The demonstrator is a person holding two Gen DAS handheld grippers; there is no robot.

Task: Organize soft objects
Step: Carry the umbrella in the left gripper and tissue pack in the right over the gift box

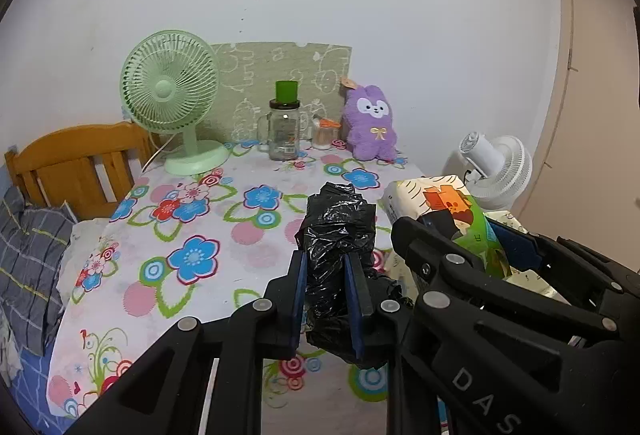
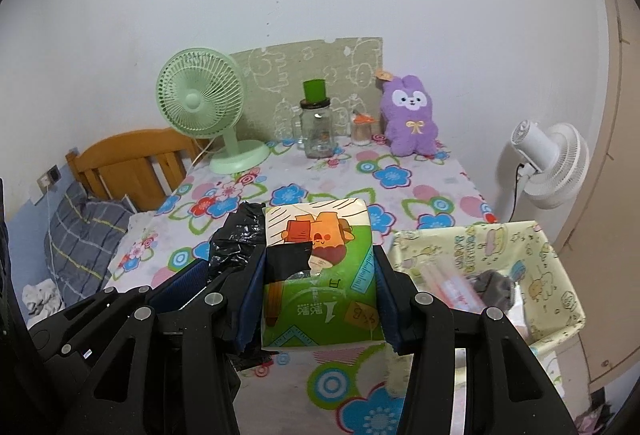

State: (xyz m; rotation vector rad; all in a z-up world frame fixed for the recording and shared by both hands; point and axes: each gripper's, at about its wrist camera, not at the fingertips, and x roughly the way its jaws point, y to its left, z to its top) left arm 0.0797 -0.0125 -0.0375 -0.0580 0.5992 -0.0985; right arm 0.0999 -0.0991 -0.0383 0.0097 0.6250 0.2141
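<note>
My left gripper (image 1: pixel 328 295) is shut on a crumpled black plastic bag (image 1: pixel 338 235) and holds it above the flowered table (image 1: pixel 192 235). My right gripper (image 2: pixel 318 283) is shut on a soft tissue pack (image 2: pixel 320 267) printed green, white and orange, held just right of the bag; the pack also shows in the left wrist view (image 1: pixel 444 207). The black bag shows left of the pack in the right wrist view (image 2: pixel 236 239). A purple plush rabbit (image 2: pixel 410 119) sits upright at the table's back right. A yellow fabric basket (image 2: pixel 560 267) with some items inside stands at the right.
A green desk fan (image 1: pixel 172 103), a glass jar with a green lid (image 1: pixel 285 127) and a small jar (image 1: pixel 325 135) stand along the back by a patterned board (image 1: pixel 280 71). A white fan (image 2: pixel 556 163) stands right of the table. A wooden headboard (image 1: pixel 76 163) and bedding lie left.
</note>
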